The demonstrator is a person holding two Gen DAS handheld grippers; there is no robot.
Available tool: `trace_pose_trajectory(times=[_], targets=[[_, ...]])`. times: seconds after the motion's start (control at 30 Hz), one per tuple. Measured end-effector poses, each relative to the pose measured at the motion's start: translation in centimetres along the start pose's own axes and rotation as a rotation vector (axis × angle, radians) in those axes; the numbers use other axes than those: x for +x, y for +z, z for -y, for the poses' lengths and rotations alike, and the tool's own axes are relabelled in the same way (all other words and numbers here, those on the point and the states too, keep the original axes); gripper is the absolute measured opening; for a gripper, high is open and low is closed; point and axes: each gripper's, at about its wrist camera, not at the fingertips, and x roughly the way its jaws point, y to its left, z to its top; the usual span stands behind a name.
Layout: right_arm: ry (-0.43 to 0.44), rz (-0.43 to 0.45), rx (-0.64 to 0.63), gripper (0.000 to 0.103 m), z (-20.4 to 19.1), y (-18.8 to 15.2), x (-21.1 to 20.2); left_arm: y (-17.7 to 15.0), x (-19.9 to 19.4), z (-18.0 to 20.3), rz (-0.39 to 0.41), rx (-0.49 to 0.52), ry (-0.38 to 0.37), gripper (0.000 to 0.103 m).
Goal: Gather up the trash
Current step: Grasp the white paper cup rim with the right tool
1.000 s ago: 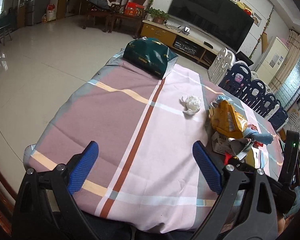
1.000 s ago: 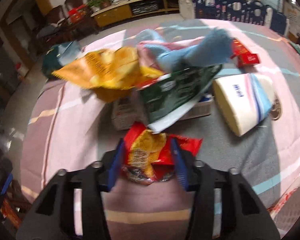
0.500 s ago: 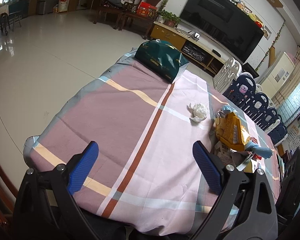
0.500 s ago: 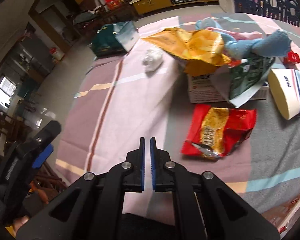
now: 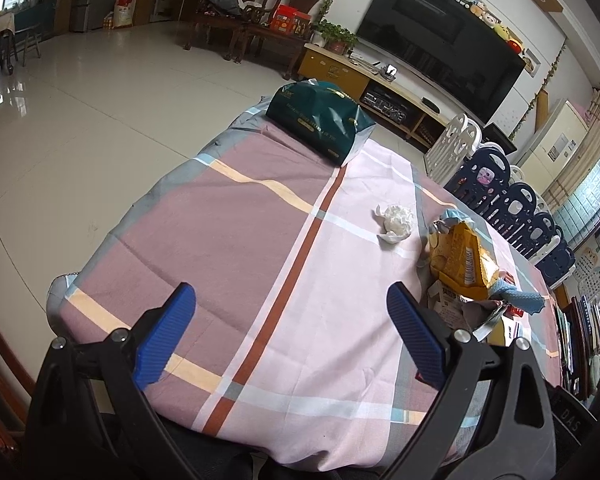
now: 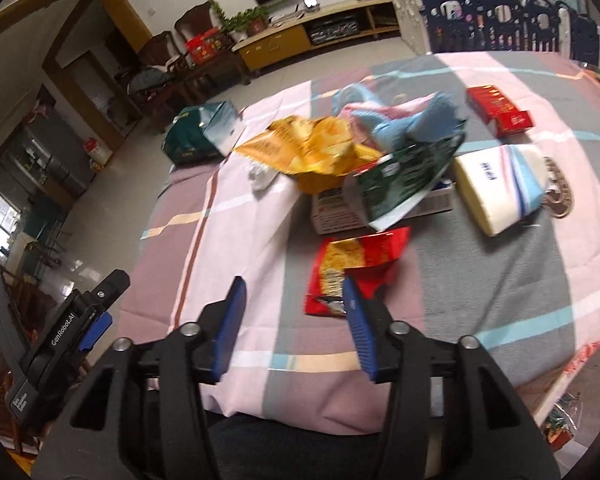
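Left wrist view: the left hand-held gripper (image 5: 290, 334) hovers over the near edge of the worktop (image 5: 236, 248), its jaws wide apart with nothing between them. A crumpled tissue (image 5: 397, 222) lies alone on the cloth, just short of the yellow bag (image 5: 462, 260) atop the box.

Right wrist view: the right hand-held gripper (image 6: 294, 318) has its jaws opening, nothing between them. The red wrapper (image 6: 356, 270) lies flat just in front of the box (image 6: 332, 212), beside the right finger (image 6: 358, 320). To pick it up well, I would centre the jaws over a raised, crinkled edge, come down steeply, and close only once the pads straddle foil, not cloth.
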Motion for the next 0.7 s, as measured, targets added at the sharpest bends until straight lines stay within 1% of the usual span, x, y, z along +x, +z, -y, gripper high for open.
trace_pose_trajectory(times=[0.13, 0.23, 0.3, 0.4, 0.47, 0.53, 0.6, 0.63, 0.7], targets=[[-0.021, 0.034, 0.033, 0.055, 1.5, 0.2, -1.2, -0.1, -0.2, 0.2, 0.001, 0.007, -0.018, 0.096], [-0.032, 0.043, 0.06, 0.058, 2.6, 0.3, -1.7, -0.2, -0.6, 0.3, 0.018, 0.014, -0.024, 0.096], [-0.067, 0.041, 0.059, 0.058, 3.3, 0.5, -2.0, -0.2, -0.7, 0.2, 0.022, 0.006, -0.038, 0.096], [-0.102, 0.059, 0.062, 0.058, 4.3, 0.5, -2.6, -0.1, -0.5, 0.1, -0.006, -0.01, -0.087, 0.096], [-0.119, 0.066, 0.071, 0.058, 5.2, 0.4, -3.1, -0.2, -0.4, 0.5, -0.018, -0.004, -0.123, 0.096], [-0.126, 0.066, 0.083, 0.058, 6.2, 0.2, -3.5, -0.4, -0.5, 2.0, -0.01, 0.049, -0.152, 0.096], [-0.132, 0.076, 0.091, 0.058, 7.2, 0.1, -4.0, -0.8, -0.1, 4.4, -0.019, 0.141, -0.205, 0.096], [-0.139, 0.082, 0.094, 0.058, 7.6, 0.2, -4.3, -1.1, 0.5, 6.1, -0.051, 0.203, -0.235, 0.096], [-0.156, 0.104, 0.117, 0.058, 8.8, 0.3, -5.2, -2.5, 2.2, 10.3, -0.146, 0.366, -0.294, 0.096]])
